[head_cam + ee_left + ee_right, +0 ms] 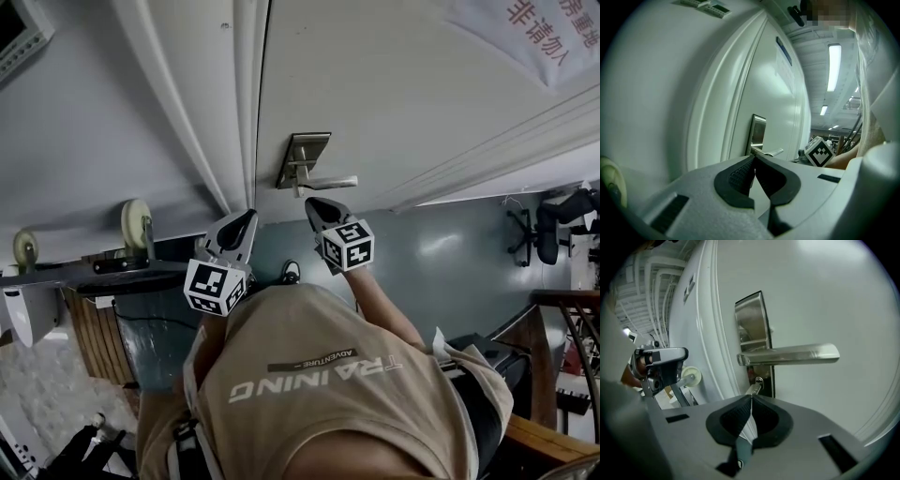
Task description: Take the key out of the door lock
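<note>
A white door [394, 84] carries a steel lock plate [302, 155] [752, 329] with a lever handle [328, 181] [792, 354]. Just under the lever, a small silver key [753, 389] juts from the tip of my right gripper [751, 397] [319, 204], which is shut on it. The key's blade reaches up to the keyhole [759, 379]; I cannot tell whether it is still inside. My left gripper [753, 158] [246, 220] is shut on nothing, a little left of the lock plate [758, 133] and short of the door.
The door frame's mouldings [202, 141] run left of the lock. A cart with caster wheels [136, 223] stands at the left, its wheel [691, 377] also showing in the right gripper view. An office chair [525, 234] is at the right. A printed sign [553, 28] hangs on the door.
</note>
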